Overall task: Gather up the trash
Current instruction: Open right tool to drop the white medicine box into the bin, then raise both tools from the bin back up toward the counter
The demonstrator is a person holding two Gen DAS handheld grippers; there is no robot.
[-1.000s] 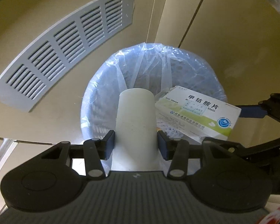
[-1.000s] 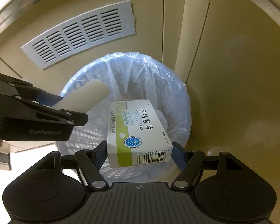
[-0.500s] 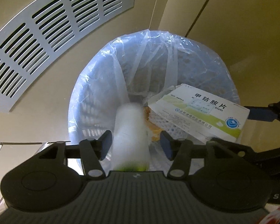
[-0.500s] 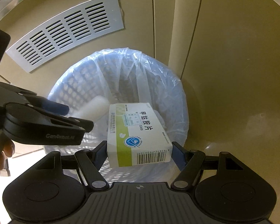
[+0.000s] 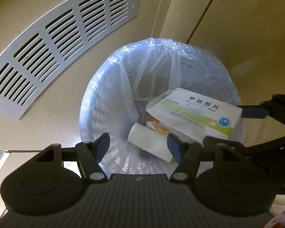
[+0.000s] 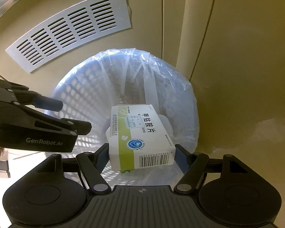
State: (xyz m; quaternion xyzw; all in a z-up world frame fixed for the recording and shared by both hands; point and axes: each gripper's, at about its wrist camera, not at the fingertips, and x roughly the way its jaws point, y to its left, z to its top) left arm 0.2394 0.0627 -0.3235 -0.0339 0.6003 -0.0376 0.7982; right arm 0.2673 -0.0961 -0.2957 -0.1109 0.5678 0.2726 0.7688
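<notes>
The white roll (image 5: 149, 144) already lies in the lined bin (image 5: 89, 114) below the left gripper (image 5: 137, 145), whose empty fingers are opening wide, while the right gripper (image 6: 141, 156) clamps the medicine box (image 6: 140, 134), undropped, over the bin.

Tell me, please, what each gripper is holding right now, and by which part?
The right gripper clamps the medicine box across its barcode end. The left gripper, jaws opening, holds nothing.

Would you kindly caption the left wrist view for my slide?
Left gripper opening over the lined bin, white roll lying inside; right gripper holds the medicine box above it.
</notes>
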